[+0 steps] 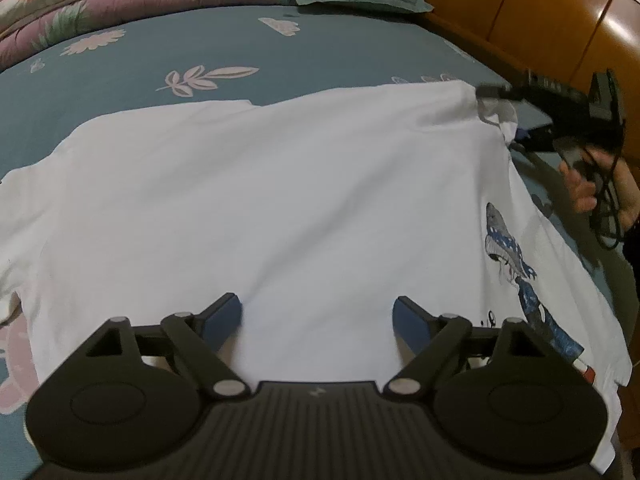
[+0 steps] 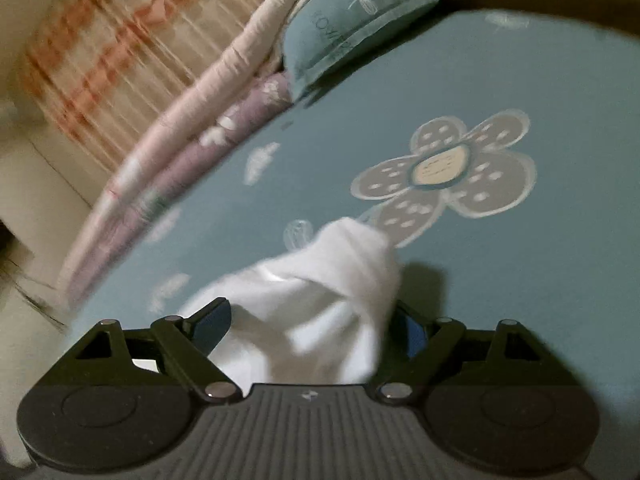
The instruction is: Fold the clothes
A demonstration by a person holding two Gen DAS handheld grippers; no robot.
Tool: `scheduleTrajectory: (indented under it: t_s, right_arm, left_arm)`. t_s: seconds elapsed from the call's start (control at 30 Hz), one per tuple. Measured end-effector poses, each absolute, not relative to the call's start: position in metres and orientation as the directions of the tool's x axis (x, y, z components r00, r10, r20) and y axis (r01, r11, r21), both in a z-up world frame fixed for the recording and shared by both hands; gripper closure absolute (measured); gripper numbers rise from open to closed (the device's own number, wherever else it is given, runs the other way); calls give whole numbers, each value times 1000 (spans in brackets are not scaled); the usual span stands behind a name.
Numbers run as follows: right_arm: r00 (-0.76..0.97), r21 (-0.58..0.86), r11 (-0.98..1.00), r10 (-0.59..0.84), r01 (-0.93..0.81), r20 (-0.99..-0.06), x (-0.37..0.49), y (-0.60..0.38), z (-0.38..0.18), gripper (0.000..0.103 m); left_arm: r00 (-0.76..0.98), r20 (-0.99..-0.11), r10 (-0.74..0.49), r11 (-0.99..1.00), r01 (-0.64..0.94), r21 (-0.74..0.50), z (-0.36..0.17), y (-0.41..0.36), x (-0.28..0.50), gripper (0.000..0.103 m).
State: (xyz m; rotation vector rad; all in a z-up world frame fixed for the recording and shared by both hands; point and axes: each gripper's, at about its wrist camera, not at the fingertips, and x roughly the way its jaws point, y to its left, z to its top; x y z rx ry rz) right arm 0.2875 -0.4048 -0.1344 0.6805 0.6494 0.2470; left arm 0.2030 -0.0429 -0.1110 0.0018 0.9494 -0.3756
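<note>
White T-shirt (image 1: 260, 200) spread flat on blue floral bedsheet (image 1: 140, 52), mushroom print near its R edge, L gripper (image 1: 318, 316) over shirt w/ jaws wide apart, empty, R gripper (image 2: 316, 320) jaws apart, bunched shirt fabric between them, grip unclear.

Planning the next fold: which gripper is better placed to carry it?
Probably the right gripper: white cotton T-shirt fabric is bunched between its fingers at the corner. The left gripper hangs open above the shirt's flat middle.
</note>
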Motion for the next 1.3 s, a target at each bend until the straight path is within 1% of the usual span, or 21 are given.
scheduleTrajectory:
  t_s: [0.17,0.27,0.33,0.37,0.47,0.5,0.6,0.7,0.8,0.87,0.93,0.97,1.0,1.03,1.1,1.2,1.27,1.3]
  right_arm:
    - [742,644,738,545,-204,-390,278,-355,-106,14]
    - [686,592,740,612,-320,-394,268,-312,-94,14]
    - [618,594,706,676,-386,-401,262,-282,-93,14]
    - [587,576,705,690,-414,-423,258,-265,-94,13]
    - [525,463,740,672,-488,-522,242,-217,-101,9]
    - [505,442,742,669,-504,-546,239,-208,-104,9]
    - [447,458,728,679,-510,-582,235,-198,-109,10]
    - [466,422,740,664,-524,-585,223,-205,-93,10]
    - [530,385,749,657,-538,-537,213,-223,-65,10]
    - [592,369,777,628,-510,-505,217,-239,-45,10]
    - [647,361,814,580,-455,-494,232,-255,-32,12]
    - [671,357,835,550,-419,-498,242,-264,-27,16]
    - [683,358,853,520,-380,-513,257,-272,-25,25]
    - [687,362,868,492,-341,-534,272,-278,-25,29]
    - [672,365,893,442,-265,-594,304,-286,-29,45]
    - [602,320,926,374,-201,-705,351,-283,-44,50]
    - [543,287,942,336,-175,-770,378,-278,-56,50]
    - [513,283,943,334,-178,-791,385,-274,-62,54]
  left_arm:
    - [526,-800,-287,949,270,-163,-108,-28,196,19]
    - [528,-805,-272,956,243,-164,-106,-19,192,19]
    - [528,-808,-262,961,224,-164,-104,-13,190,19]
    - [529,-809,-256,963,215,-164,-104,-10,188,19]
    - [530,-810,-249,967,183,-178,-104,1,185,19]
    - [531,-810,-248,968,173,-183,-104,5,184,19]
    - [531,-808,-254,966,174,-190,-105,9,183,19]
    - [536,-805,-256,966,179,-187,-107,8,183,17]
    - [542,-798,-263,964,184,-192,-108,8,183,14]
    - [545,-795,-266,963,188,-193,-109,7,183,12]
    - [546,-794,-268,962,194,-191,-110,7,182,11]
    - [546,-794,-268,962,199,-188,-110,7,182,11]
    - [545,-795,-267,962,203,-184,-110,6,182,11]
    - [544,-795,-268,961,207,-183,-111,6,182,11]
    - [544,-794,-271,960,211,-183,-111,6,182,11]
    - [543,-793,-275,959,218,-184,-111,6,182,10]
    - [545,-791,-278,958,220,-185,-111,7,181,10]
    - [546,-789,-280,957,222,-186,-112,7,181,10]
